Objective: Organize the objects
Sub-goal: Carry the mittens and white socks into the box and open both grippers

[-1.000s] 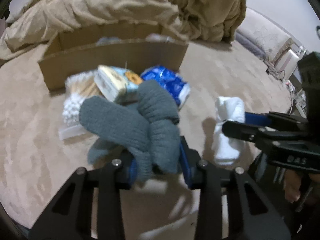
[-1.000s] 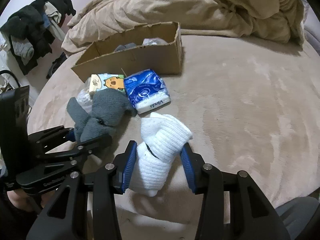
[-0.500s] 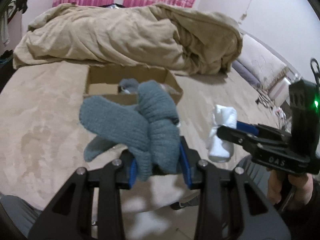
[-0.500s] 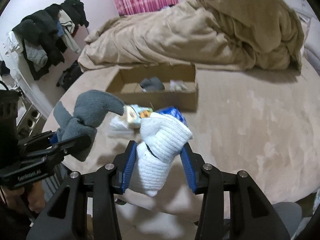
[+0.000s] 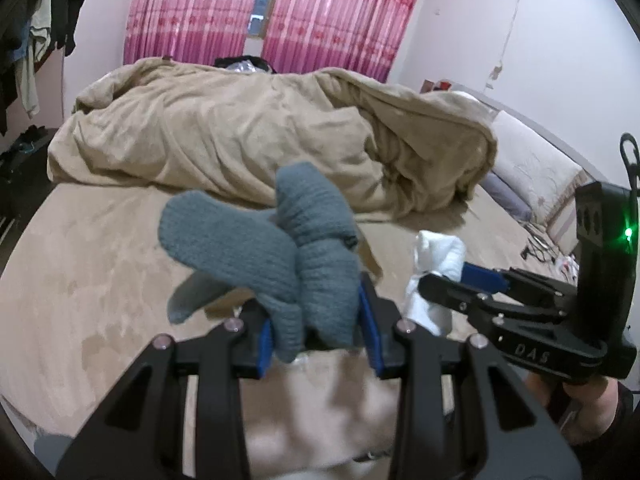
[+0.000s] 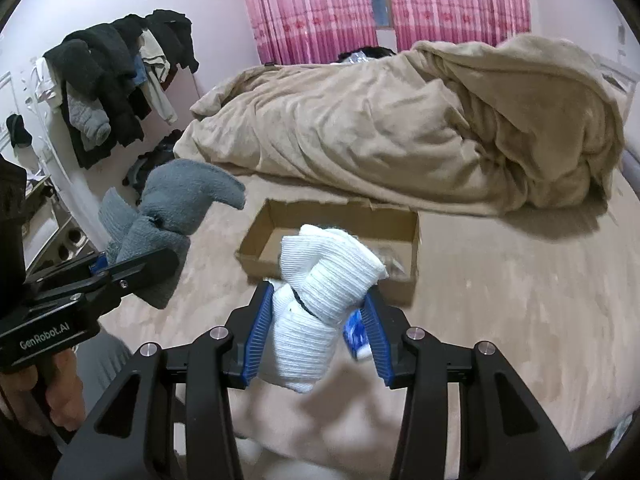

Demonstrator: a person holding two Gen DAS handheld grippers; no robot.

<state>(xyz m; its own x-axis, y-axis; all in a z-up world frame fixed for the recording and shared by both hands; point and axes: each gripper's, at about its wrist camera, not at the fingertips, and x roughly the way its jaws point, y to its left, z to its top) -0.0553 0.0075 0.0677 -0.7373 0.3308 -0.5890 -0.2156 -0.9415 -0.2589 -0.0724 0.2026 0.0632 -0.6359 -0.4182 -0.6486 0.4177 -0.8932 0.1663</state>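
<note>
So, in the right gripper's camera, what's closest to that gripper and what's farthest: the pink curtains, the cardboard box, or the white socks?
1. White socks: clamped in the right gripper.
2. Cardboard box: on the bed just beyond, centre.
3. Pink curtains: on the far wall, behind the tan blanket.

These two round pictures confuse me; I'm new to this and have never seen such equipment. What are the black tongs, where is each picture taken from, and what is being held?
There is no robot here. A person holds a pair of handheld tongs in each hand, and each pair has a wide-angle camera looking forward along its two fingers, hence the round, bent pictures.

In the left camera's picture, the left tongs are shut on a bundle of grey socks. In the right camera's picture, the right tongs are shut on a bundle of white socks. Each camera also sees the other pair off to its side.

Below is a bed with a rumpled beige blanket and an open cardboard box. Pink curtains hang behind.
</note>
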